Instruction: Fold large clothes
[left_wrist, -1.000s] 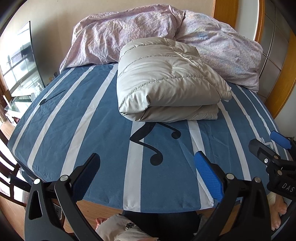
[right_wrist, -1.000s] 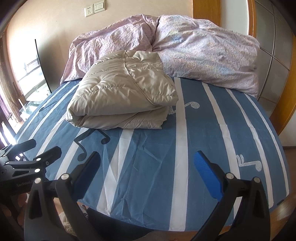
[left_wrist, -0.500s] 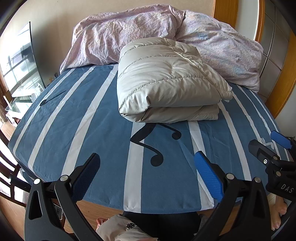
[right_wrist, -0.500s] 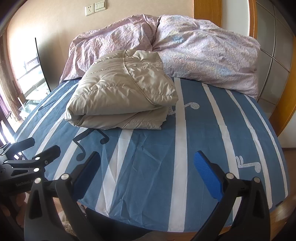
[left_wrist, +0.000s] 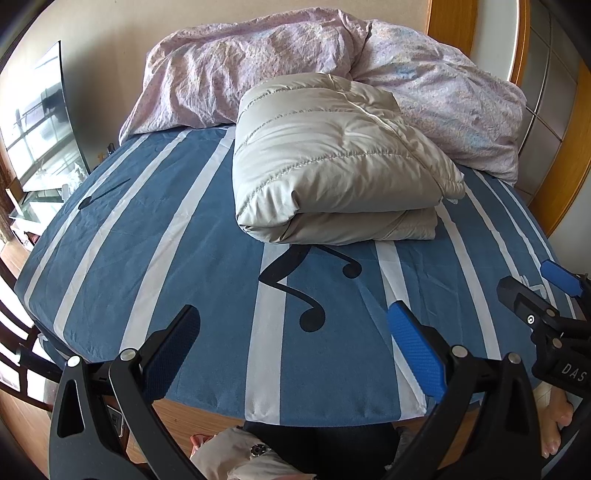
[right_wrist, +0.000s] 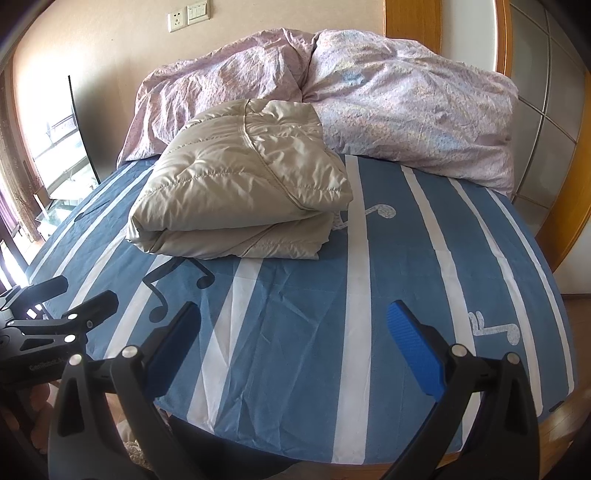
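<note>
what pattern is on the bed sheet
Blue cotton bed sheet with white lengthwise stripes and black and pale music notes; clearest in the right wrist view.

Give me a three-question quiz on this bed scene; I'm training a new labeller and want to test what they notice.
1. True or false: the jacket lies folded on the sheet, held by neither gripper.
2. What lies behind the jacket? A) a duvet B) a suitcase C) a laundry basket
3. Fill in: the jaws of the left gripper and the right gripper are both ____.

Key: 1 true; 2 A, the duvet; 3 open.
</note>
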